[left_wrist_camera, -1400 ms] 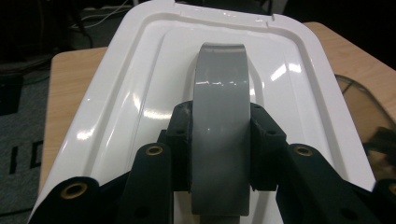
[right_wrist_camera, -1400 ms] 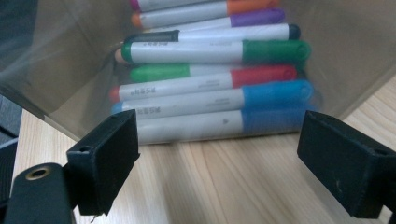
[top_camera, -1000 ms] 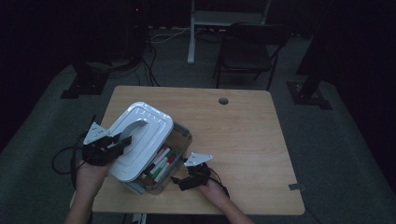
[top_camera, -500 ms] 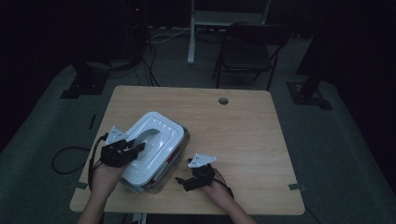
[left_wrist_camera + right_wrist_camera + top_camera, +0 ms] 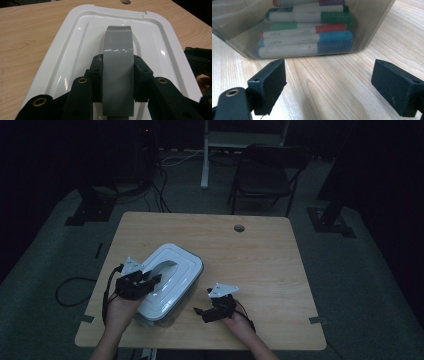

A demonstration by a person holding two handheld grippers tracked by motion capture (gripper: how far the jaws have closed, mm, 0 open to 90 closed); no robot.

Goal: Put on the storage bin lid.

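Observation:
A clear plastic box [image 5: 167,314] stands on the wooden table [image 5: 260,265] near its front left. Its white lid [image 5: 175,265] lies over the box. In the left gripper view the lid [image 5: 75,37] carries a grey arched handle [image 5: 117,47], and my left gripper [image 5: 118,72] is shut on that handle from both sides. From above, the left gripper [image 5: 150,280] sits at the lid's near end. My right gripper [image 5: 201,312] rests low over the table just right of the box, jaws open. Ahead of the right gripper [image 5: 329,82], several coloured markers [image 5: 307,37] lie behind the box's wall [image 5: 239,32].
A round cable hole [image 5: 239,227] is in the table's far edge. A dark folding chair [image 5: 265,175] stands behind the table. A cable [image 5: 70,290] loops on the floor at the left. The right half of the table top is bare wood [image 5: 270,285].
The lid, held up and tilted a second ago with the markers showing, has come down flat over the box with my left gripper. The right gripper has barely shifted.

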